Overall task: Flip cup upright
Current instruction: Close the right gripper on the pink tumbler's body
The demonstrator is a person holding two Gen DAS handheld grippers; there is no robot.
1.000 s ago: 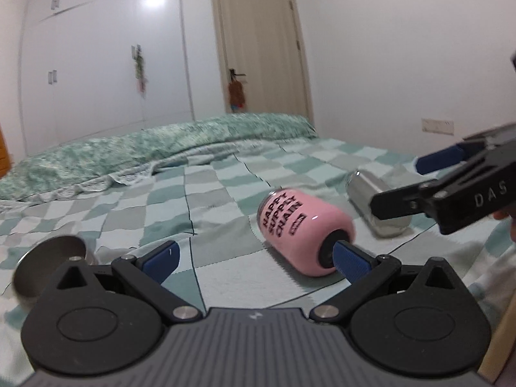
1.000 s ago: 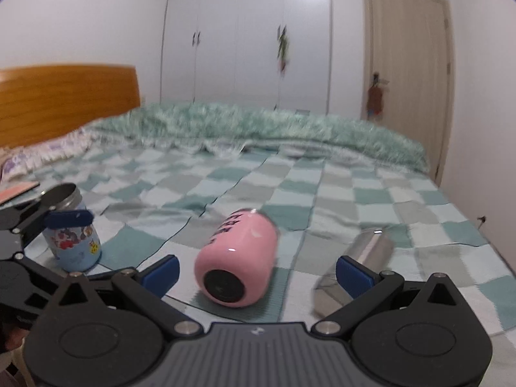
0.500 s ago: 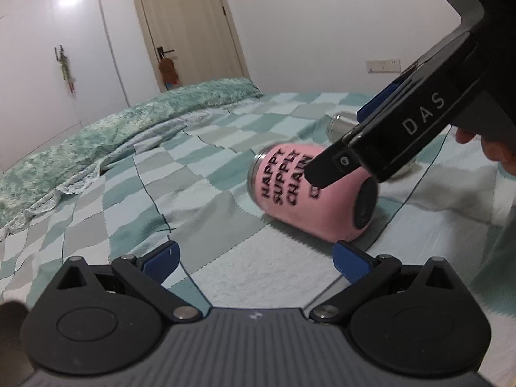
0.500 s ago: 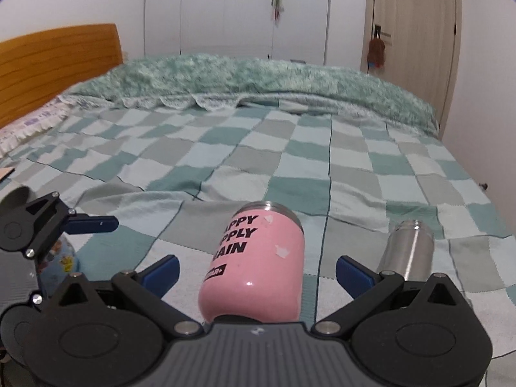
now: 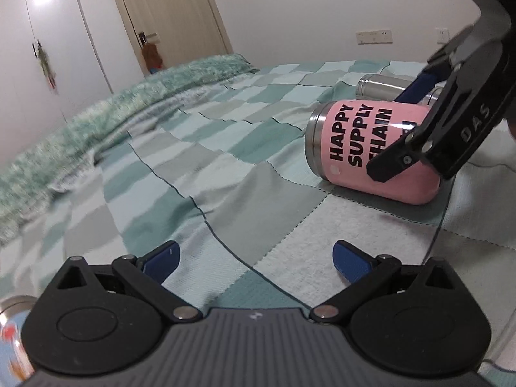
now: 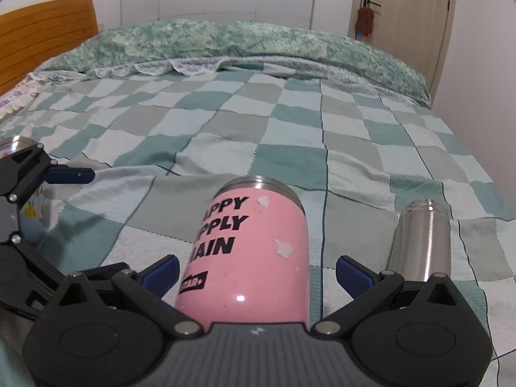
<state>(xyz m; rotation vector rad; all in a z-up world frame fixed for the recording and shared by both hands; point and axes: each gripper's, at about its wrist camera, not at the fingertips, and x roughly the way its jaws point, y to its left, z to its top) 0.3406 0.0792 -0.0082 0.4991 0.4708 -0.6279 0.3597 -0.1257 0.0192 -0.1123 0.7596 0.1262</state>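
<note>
1. With its blue pads spread wide, the right claw [image 6: 257, 274] straddles the base end of the pink cup [image 6: 248, 251]; a pad stands off each flank, and neither visibly touches the cup.
2. The cup lies on its side on the bed [image 6: 290, 122], its steel rim pointing away from the right claw toward the far pillows and its base hidden under the claw's body.
3. From the left wrist view, the right claw [image 5: 419, 122] comes down over the cup [image 5: 371, 148] from the upper right, one black finger crossing in front of the lettering and one blue pad showing behind the cup.
4. The left claw [image 5: 256, 262] is also wide and holds nothing; the cup lies ahead of it and to its right, well apart, side-on with the rim to the left.
5. A steel bottle [image 6: 419, 242] lies on its side just right of the cup, roughly parallel to it, mouth pointing away.
6. A printed cup [image 6: 30, 206] stands near the bed's left edge, partly hidden behind the left claw [image 6: 69, 174].
7. A green quilt [image 6: 258, 45] is heaped along the far edge of the bed, with a wooden headboard [image 6: 48, 25] at the far left corner and a door [image 6: 403, 16] on the right.
</note>
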